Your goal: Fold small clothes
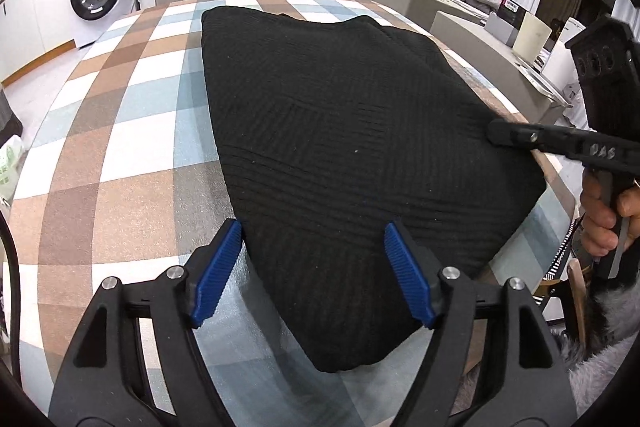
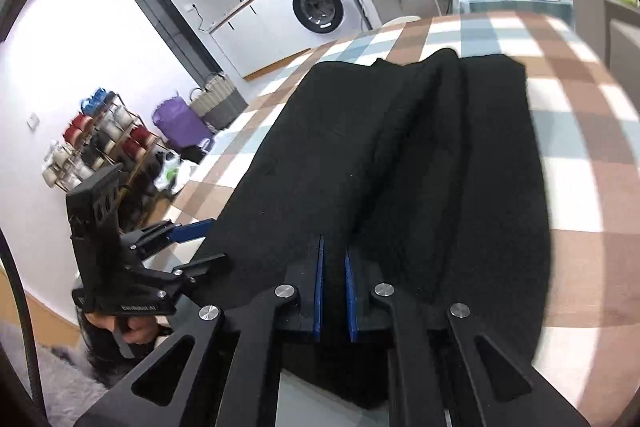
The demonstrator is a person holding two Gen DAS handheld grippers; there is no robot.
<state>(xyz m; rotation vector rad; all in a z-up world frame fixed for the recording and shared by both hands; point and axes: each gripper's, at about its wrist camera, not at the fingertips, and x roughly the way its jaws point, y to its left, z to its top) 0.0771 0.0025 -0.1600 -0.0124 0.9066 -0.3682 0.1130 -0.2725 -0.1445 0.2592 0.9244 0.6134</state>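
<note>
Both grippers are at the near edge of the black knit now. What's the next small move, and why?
Probably shut the left gripper on the near hem of the black garment. Its jaws stand wide open with the hem's left corner between them, while the right gripper looks nearly closed at the same edge. With both holding, the hem could be lifted toward the far end on the checked tablecloth.

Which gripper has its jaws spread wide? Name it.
The left gripper: its blue pads stand far apart over the black garment. The right gripper is nearly closed.
</note>
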